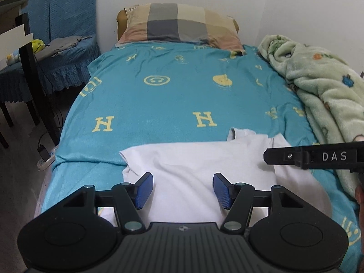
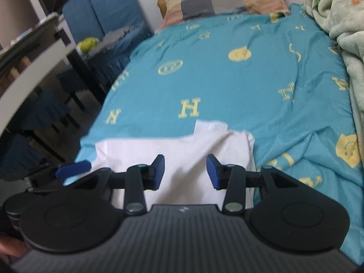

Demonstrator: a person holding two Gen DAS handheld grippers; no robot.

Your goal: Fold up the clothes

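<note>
A white garment (image 1: 193, 163) lies flat and partly folded on the teal bed sheet (image 1: 159, 104), near the bed's front edge. My left gripper (image 1: 183, 190) hovers over the garment's near left part, open, with nothing between its blue pads. In the right wrist view my right gripper (image 2: 185, 173) is open above the same white garment (image 2: 177, 145), its jaws a little narrower and pinching no cloth. One black finger (image 1: 284, 157) of the right gripper reaches in from the right over the garment's far right corner. A blue pad (image 2: 72, 169) of the left gripper shows at the garment's left edge.
A checked pillow (image 1: 179, 22) lies at the head of the bed against the wall. A bunched green fleece blanket (image 1: 318, 79) runs along the right side. Blue-covered chairs (image 1: 68, 22) and a table (image 1: 13, 34) stand left of the bed, with a power strip (image 1: 45, 159) on the floor.
</note>
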